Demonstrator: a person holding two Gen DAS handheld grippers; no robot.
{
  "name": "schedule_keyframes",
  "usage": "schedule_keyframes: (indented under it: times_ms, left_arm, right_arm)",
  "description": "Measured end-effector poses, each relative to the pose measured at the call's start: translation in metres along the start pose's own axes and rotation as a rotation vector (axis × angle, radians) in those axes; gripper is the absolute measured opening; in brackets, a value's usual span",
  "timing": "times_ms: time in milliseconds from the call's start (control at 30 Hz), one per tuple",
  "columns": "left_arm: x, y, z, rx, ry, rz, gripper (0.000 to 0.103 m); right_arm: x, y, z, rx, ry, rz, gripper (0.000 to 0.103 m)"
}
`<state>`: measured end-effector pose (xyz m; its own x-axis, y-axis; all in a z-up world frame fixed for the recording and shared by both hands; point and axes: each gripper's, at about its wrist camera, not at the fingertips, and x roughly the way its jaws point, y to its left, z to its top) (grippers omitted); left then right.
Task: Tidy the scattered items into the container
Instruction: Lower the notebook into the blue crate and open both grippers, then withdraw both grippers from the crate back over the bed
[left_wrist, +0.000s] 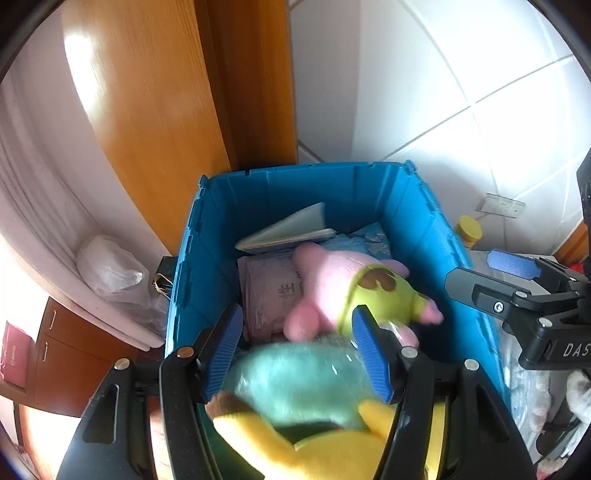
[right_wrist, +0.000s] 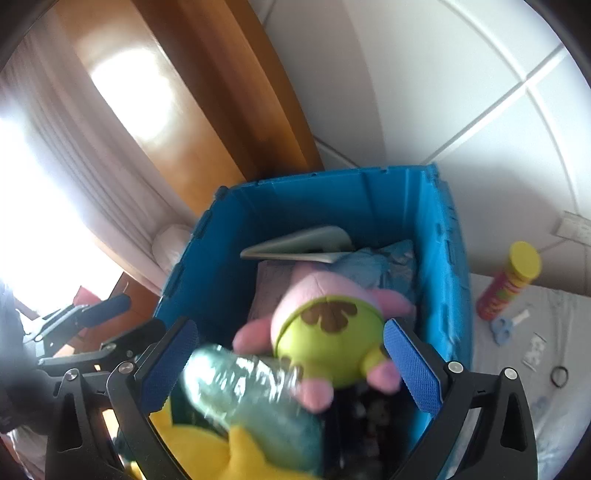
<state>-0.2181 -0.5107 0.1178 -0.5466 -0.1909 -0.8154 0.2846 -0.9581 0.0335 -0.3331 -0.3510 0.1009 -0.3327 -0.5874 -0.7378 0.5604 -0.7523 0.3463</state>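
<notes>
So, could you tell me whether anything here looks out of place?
Yes: a red snack tube, blue scissors and a black hair tie lie outside the blue crate, to its right. Inside, the pink starfish plush lies tipped over.

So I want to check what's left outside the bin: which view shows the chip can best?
The right wrist view: the chip can stands whole, red body and yellow lid, right of the blue bin. The left wrist view shows only its yellow top.

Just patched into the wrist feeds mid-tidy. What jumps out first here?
The blue crate fills both views, with a pink starfish plush in green shorts lying on top of papers and a book inside. A blurred teal plastic-wrapped bundle sits between the open left gripper fingers. A red chip can with a yellow lid stands outside, right of the crate.
</notes>
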Motion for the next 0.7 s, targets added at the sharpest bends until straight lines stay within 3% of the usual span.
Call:
schedule_keyframes:
  times_ms: [433,700]
  left_arm:
    - [-0.063,-0.053,-0.082,0.009,0.002,0.007,0.061]
    - [-0.095,-0.102,-0.134,0.003,-0.006,0.019,0.061]
  right_arm:
    - [-0.098,0.010,-0.090,-0.048,-0.019,-0.028,0.103]
    - [-0.142,-0.015,-0.142,-0.088,0.023,-0.056,0.103]
